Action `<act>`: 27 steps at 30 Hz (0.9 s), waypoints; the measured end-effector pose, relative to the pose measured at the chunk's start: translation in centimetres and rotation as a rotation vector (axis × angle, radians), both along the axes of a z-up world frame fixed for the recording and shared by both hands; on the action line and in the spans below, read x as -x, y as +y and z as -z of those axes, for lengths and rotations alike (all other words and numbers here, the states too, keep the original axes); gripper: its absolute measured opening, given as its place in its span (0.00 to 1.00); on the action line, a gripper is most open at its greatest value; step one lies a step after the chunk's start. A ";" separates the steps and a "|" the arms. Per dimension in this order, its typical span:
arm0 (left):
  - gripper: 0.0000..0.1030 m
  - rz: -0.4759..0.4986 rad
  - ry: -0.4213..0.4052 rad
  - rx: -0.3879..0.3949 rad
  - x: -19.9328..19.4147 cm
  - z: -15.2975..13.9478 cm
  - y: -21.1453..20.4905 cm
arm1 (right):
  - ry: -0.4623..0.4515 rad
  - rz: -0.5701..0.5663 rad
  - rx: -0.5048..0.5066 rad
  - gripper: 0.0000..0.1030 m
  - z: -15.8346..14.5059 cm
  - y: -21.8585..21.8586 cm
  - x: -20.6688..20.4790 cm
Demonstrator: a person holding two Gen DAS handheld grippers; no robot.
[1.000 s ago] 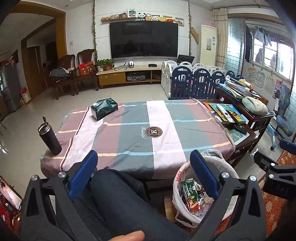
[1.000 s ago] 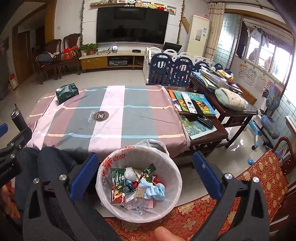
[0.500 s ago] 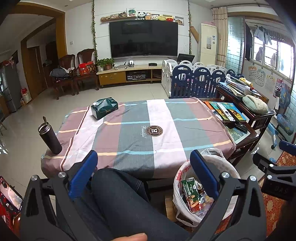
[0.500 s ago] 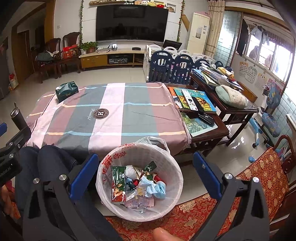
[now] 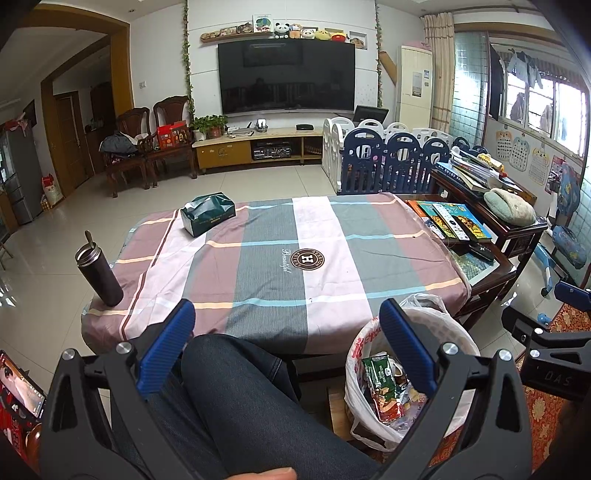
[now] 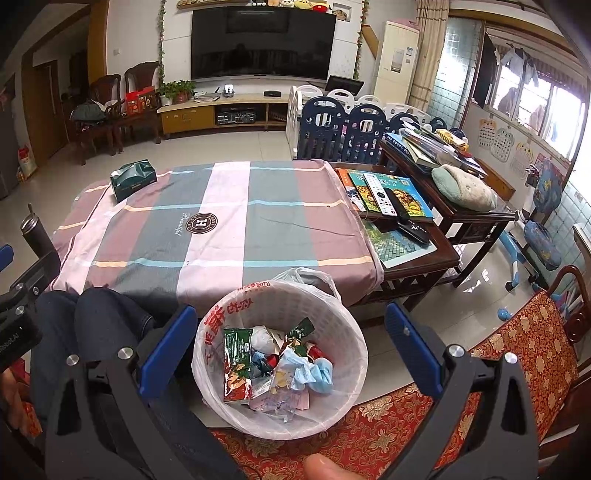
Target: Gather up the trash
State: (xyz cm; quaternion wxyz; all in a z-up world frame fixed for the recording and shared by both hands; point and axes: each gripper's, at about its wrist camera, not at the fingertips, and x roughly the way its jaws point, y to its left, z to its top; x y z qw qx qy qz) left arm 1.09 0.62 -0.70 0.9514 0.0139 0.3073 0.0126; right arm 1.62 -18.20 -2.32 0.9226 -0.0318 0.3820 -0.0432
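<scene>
Now | left tool [image 5: 282, 343] spread, empty | right tool [image 6: 288, 345] spread, empty, above bin [image 6: 354, 339] rim | tablecloth [image 6: 221, 236] bare

This is a family living room. Far ahead of the jaws a big television [image 5: 286, 75] hangs on the wall above a low wooden cabinet [image 5: 255, 147], with soft toys [image 5: 306, 34] on a shelf over it and carved wooden armchairs [image 5: 147, 136] to the left. Ahead and to the right stand a child's playpen fence [image 5: 388, 158] and a side table stacked with books [image 6: 424, 144], and straight ahead is a table under a striped cloth [image 5: 280, 258].
</scene>
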 end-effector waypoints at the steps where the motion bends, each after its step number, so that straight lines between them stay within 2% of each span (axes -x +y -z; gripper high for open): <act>1: 0.97 0.001 0.001 0.000 0.0 0.0 0.0 | 0.000 0.000 0.000 0.96 0.0 0.0 0.0; 27: 0.97 0.004 0.007 0.007 0.0 0.4 -0.3 | 0.002 0.000 -0.001 0.96 0.1 0.0 0.0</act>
